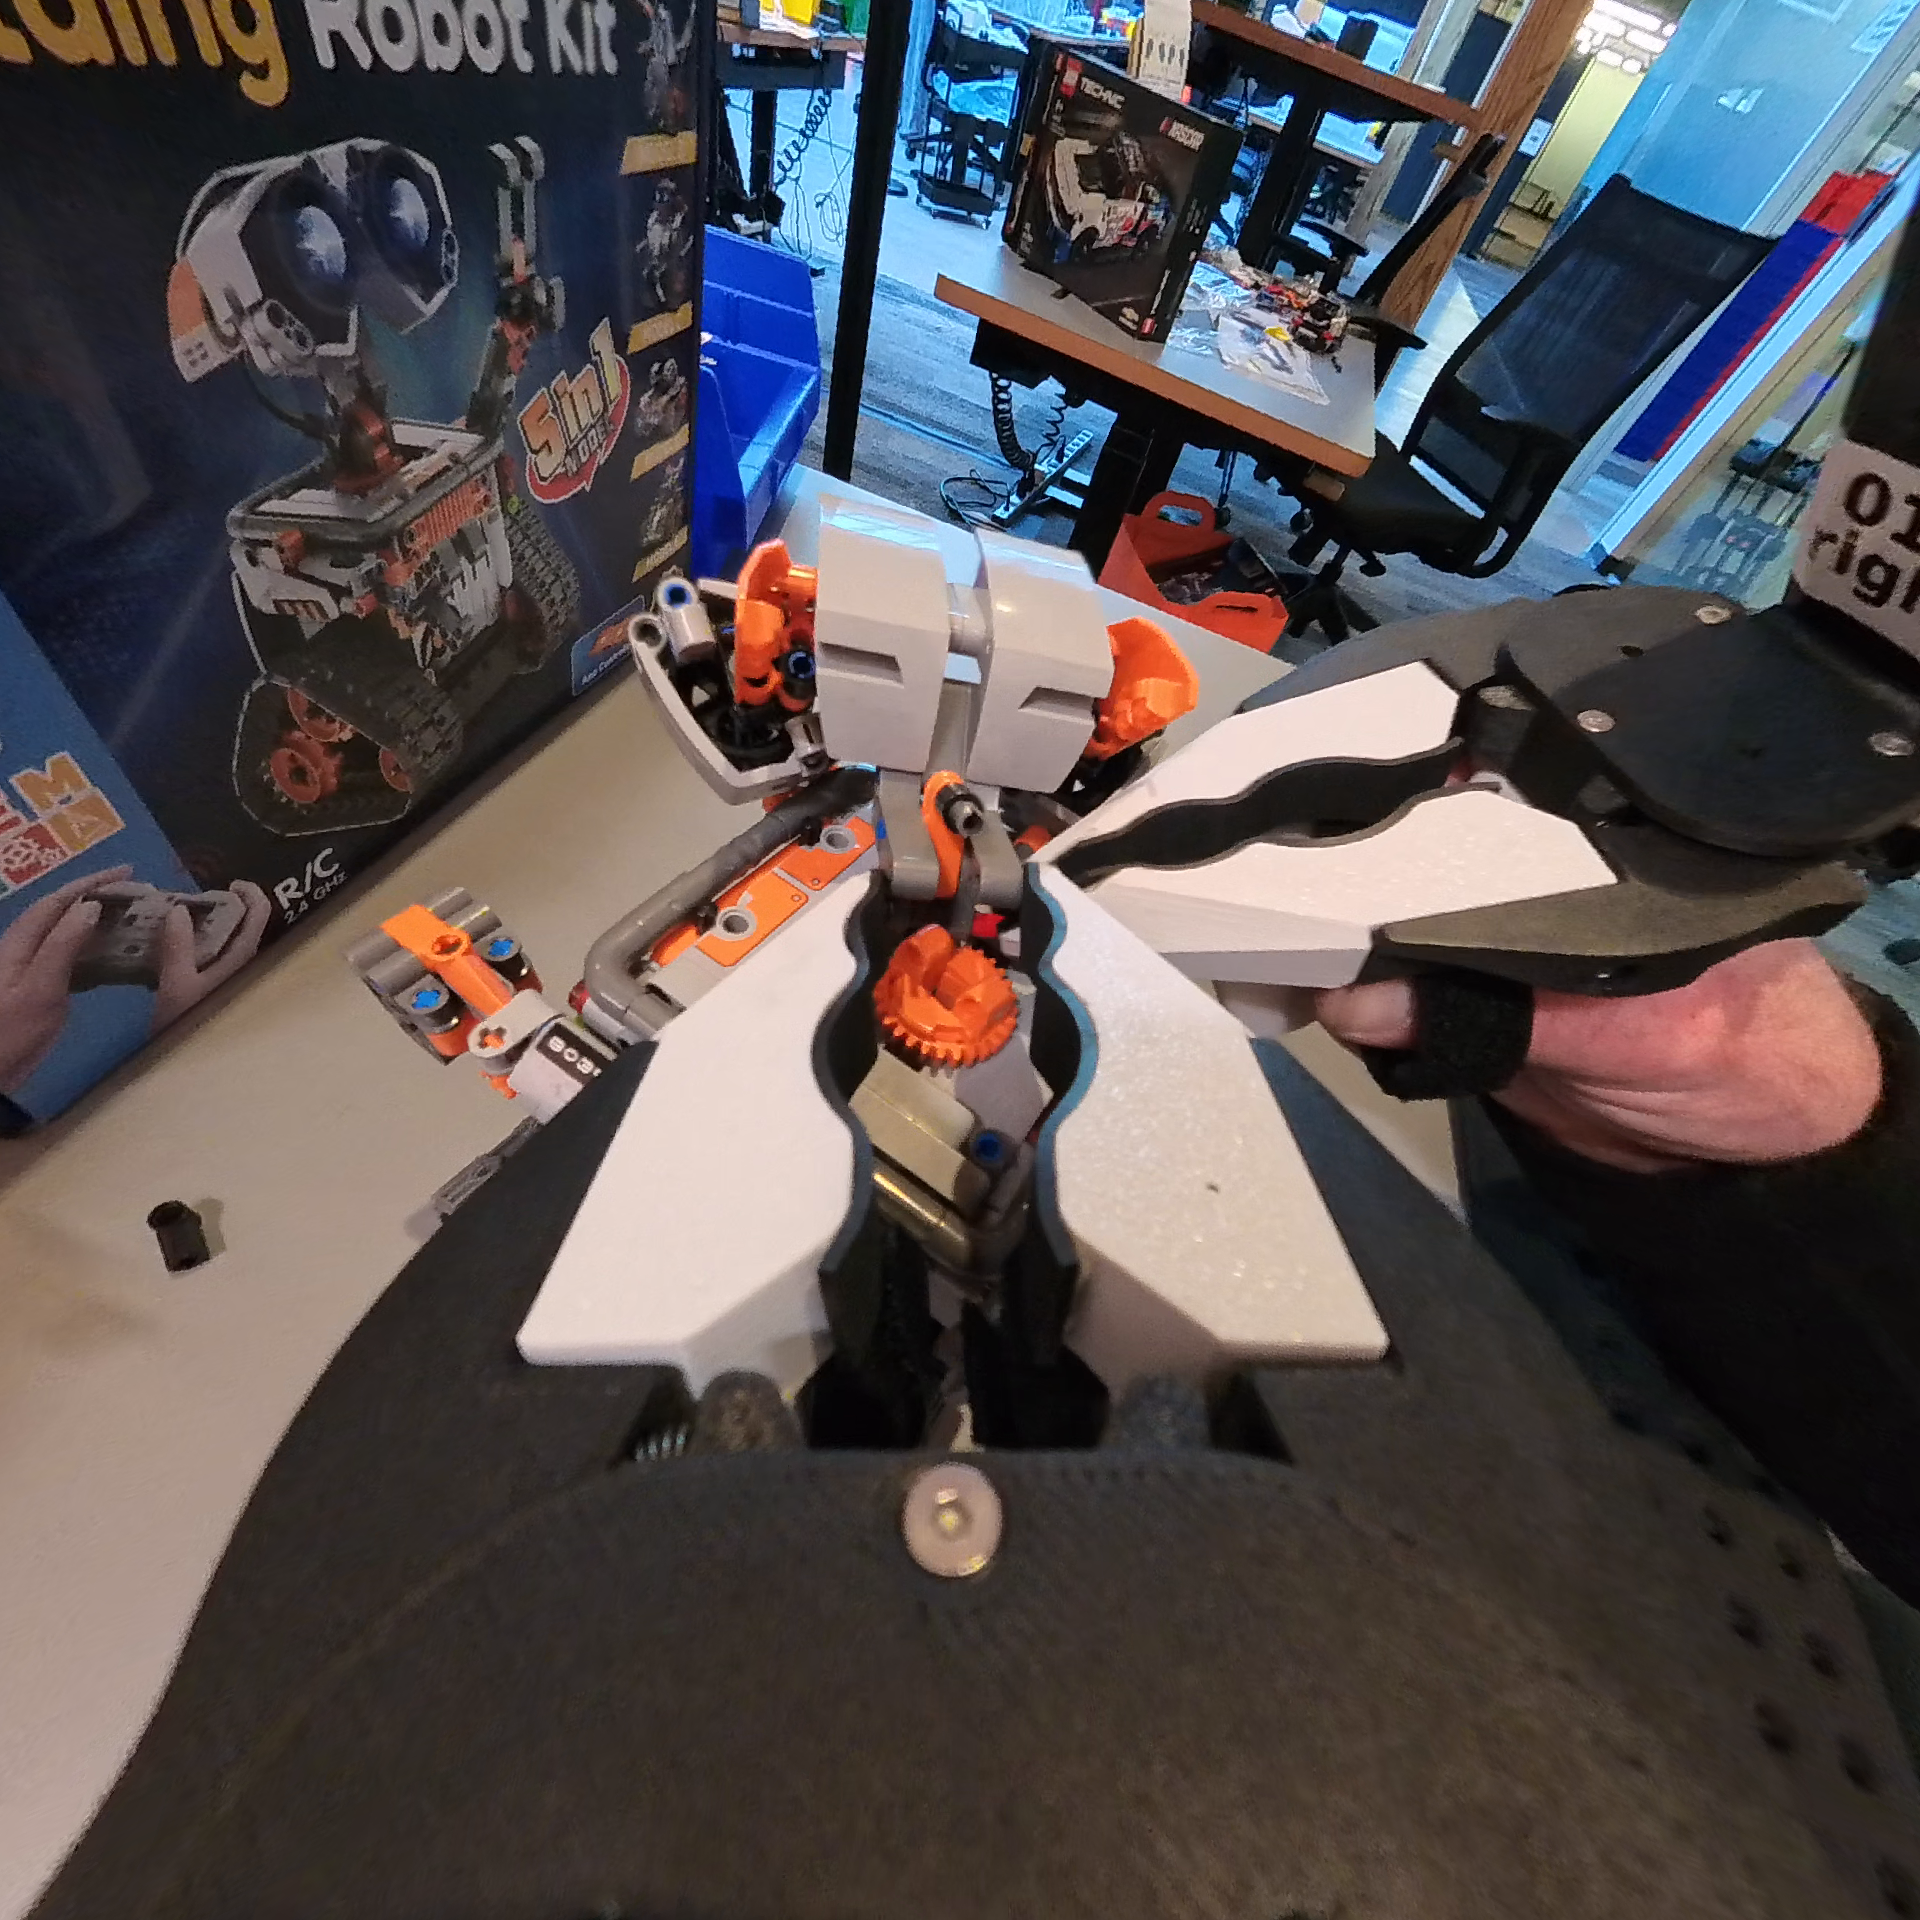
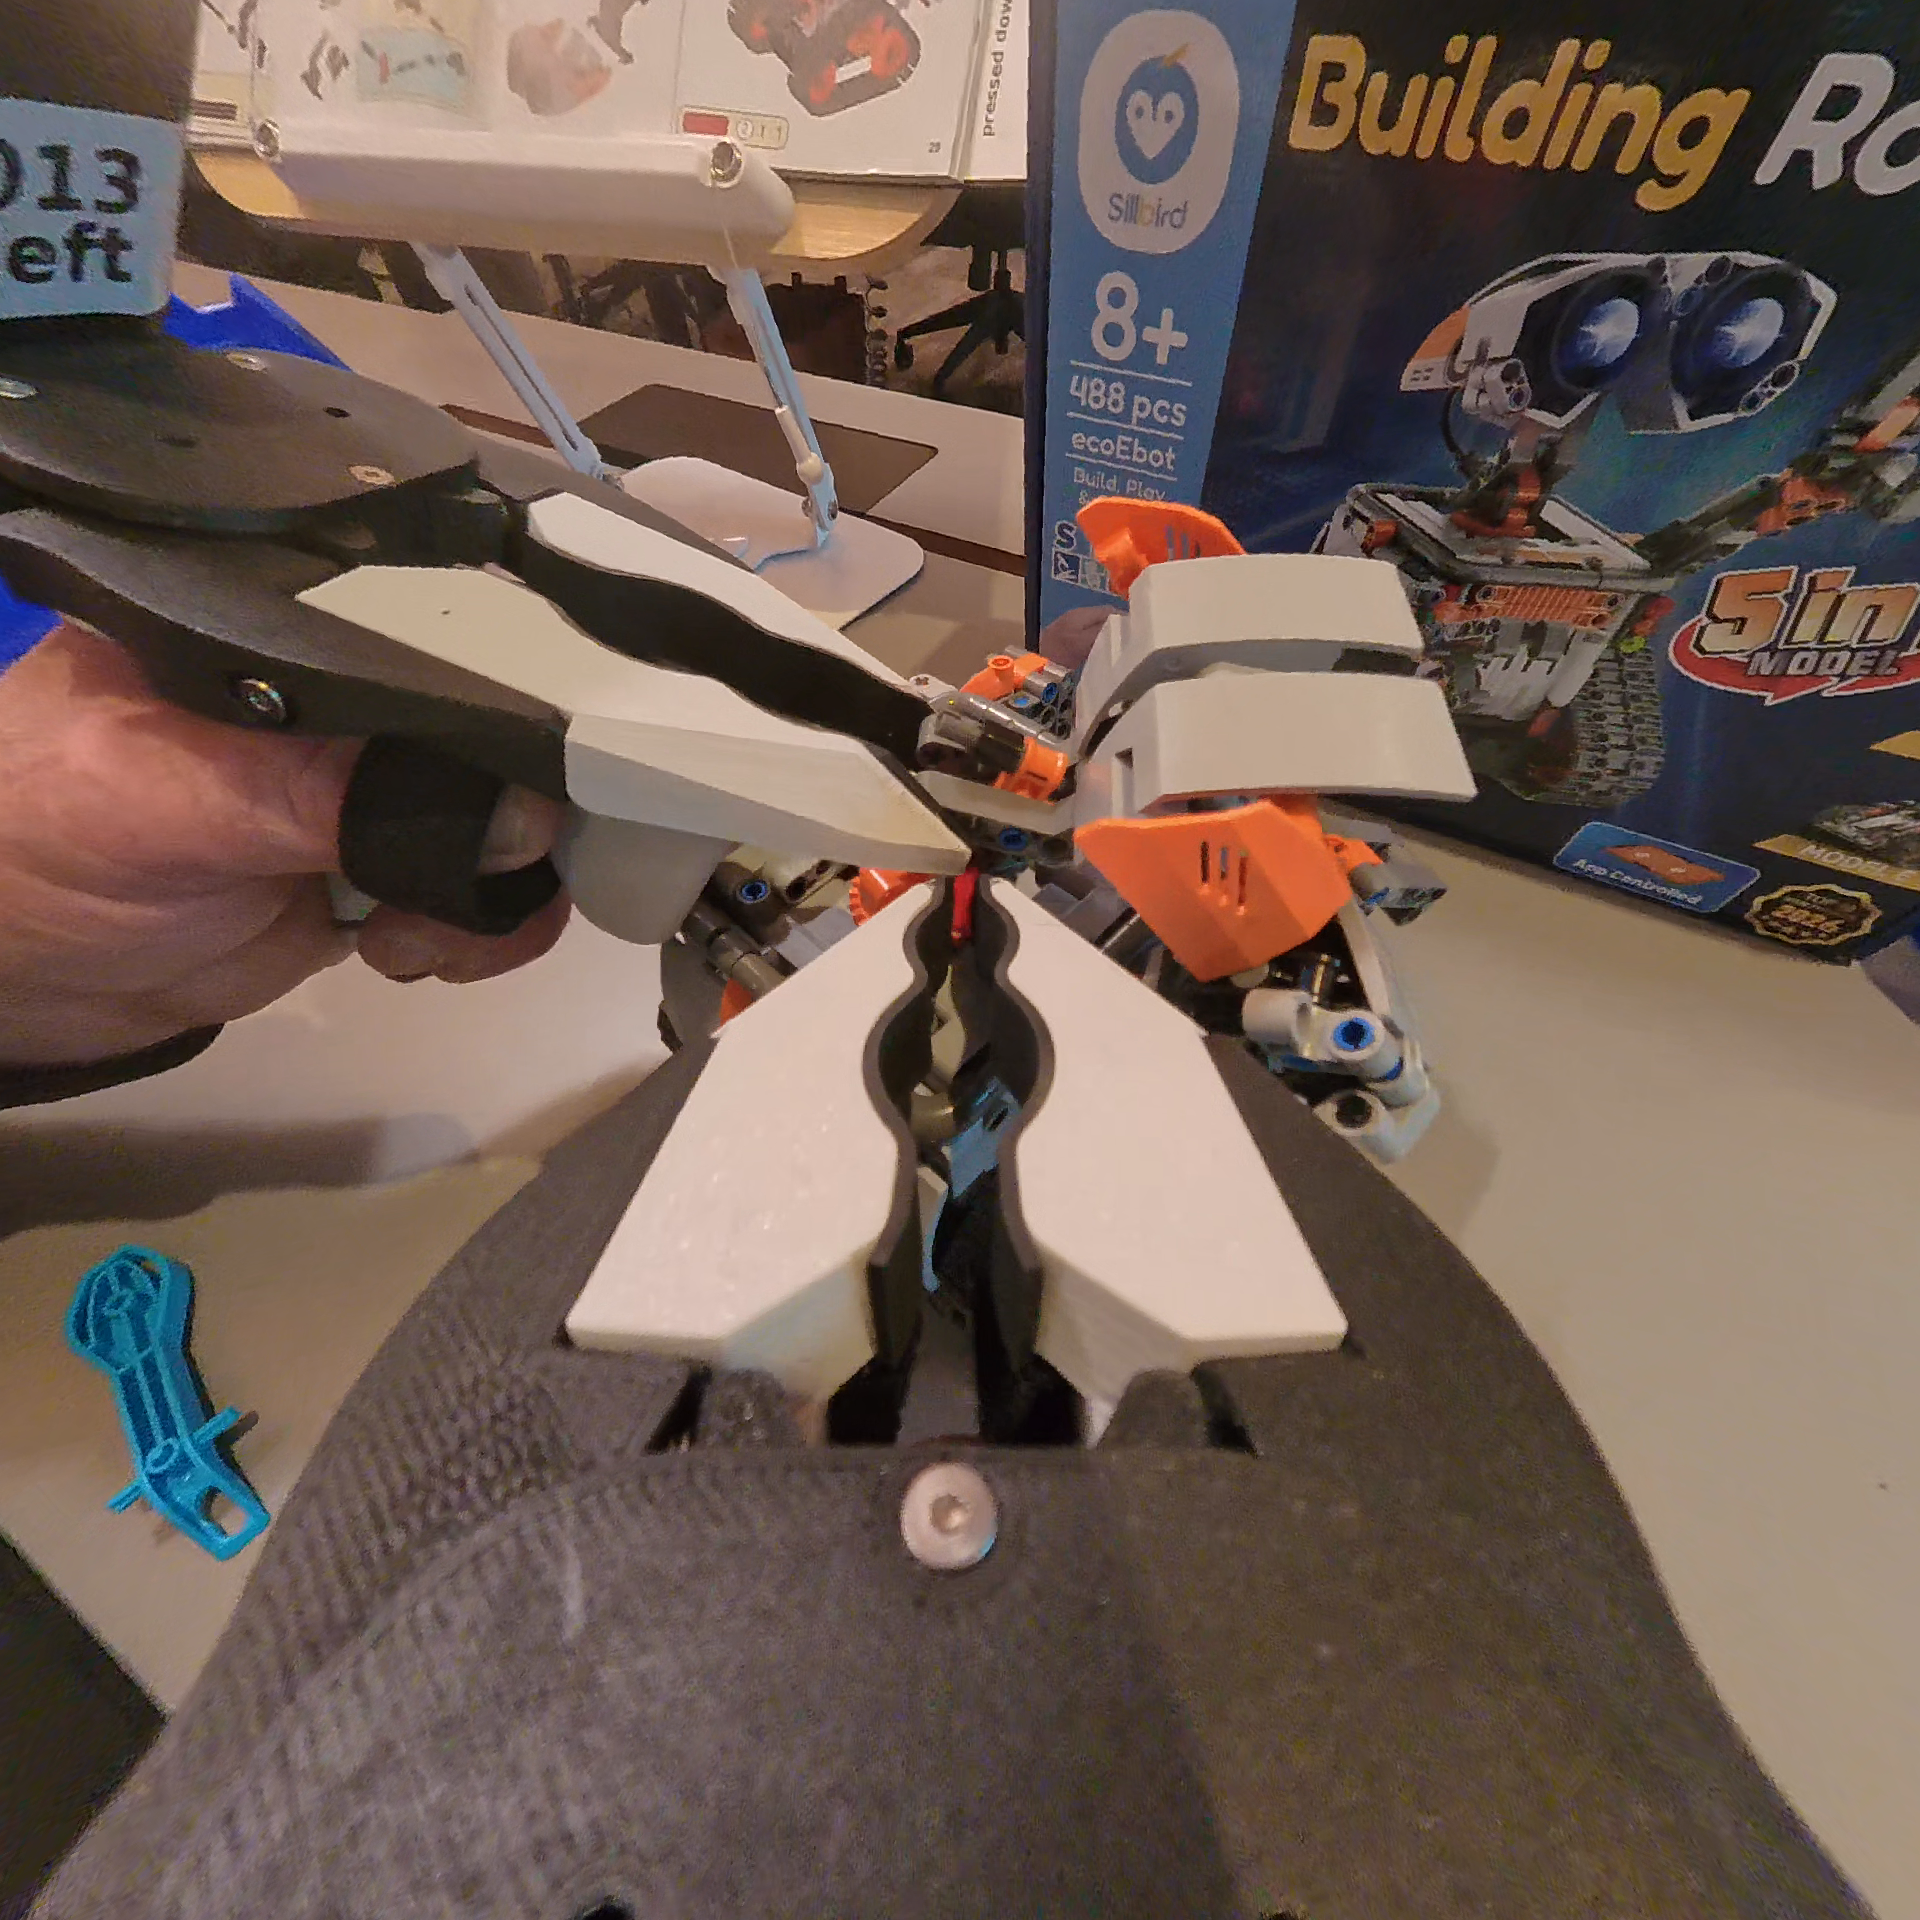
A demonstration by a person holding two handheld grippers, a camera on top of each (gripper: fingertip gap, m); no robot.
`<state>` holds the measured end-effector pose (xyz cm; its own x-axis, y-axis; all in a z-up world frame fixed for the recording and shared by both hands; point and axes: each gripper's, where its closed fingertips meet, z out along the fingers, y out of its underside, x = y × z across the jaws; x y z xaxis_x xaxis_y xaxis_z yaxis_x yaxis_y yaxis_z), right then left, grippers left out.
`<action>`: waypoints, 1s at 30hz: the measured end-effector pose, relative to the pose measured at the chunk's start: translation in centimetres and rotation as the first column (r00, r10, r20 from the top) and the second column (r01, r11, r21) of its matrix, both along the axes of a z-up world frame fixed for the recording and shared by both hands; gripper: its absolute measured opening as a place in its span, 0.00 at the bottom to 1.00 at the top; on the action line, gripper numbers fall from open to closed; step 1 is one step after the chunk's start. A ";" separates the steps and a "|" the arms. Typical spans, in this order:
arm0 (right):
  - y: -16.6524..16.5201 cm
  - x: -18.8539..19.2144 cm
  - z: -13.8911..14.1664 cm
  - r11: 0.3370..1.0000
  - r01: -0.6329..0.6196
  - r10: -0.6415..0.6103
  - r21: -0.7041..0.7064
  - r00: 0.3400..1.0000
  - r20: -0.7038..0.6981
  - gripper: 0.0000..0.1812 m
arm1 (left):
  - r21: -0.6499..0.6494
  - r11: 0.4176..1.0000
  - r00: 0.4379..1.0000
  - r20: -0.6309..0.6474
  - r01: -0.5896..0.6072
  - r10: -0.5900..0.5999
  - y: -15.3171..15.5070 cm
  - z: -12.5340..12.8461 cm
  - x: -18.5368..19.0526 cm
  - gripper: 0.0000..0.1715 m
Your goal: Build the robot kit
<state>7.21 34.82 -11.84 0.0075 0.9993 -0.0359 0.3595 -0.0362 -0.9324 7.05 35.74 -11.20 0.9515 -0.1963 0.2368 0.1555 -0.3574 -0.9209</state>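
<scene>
both claws grip the brick robot model [image 1: 935, 748] on the counter [image 1: 208, 1351]. left claw [image 1: 951, 904] is closed on its neck by an orange gear [image 1: 945, 997]; right claw [image 2: 961, 894] is closed on its body near a red wire [image 2: 964, 904].

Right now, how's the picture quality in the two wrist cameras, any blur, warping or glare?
Left wrist view: fisheye bends the kit box; robot model sharp, background desk soft. Right wrist view: the other gripper slightly blurred; soft shadow on the table, no harsh glare.

Glossy plastic brick robot [image 1: 935, 727]; matt, grainy printed gripper fingers [image 1: 727, 1122]; shiny cardboard box [image 2: 1558, 416]; smooth tabletop [image 1: 208, 1403].
</scene>
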 end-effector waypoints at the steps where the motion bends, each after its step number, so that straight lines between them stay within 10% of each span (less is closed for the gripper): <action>1: -0.1 0.1 0.1 1.000 -0.006 0.006 -0.001 1.000 -0.003 0.01 | 0.001 1.000 1.000 0.010 0.001 -0.001 0.0 0.1 0.0 0.14; 20: 3.1 3.0 3.0 0.910 0.046 -0.047 0.413 0.999 -0.007 0.25 | 0.012 1.000 0.999 -0.033 0.009 -0.009 -0.2 0.4 0.1 0.14; 30: 4.0 1.8 2.7 0.920 -0.005 -0.003 0.391 1.000 0.021 0.16 | 0.034 0.999 0.998 -0.051 0.027 -0.025 -0.4 0.8 0.7 0.14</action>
<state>9.00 38.78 -9.11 0.0030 0.9338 0.3577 0.3786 0.3301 -0.8647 7.75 35.38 -10.36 0.9565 -0.2287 0.1810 0.0991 -0.3288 -0.9392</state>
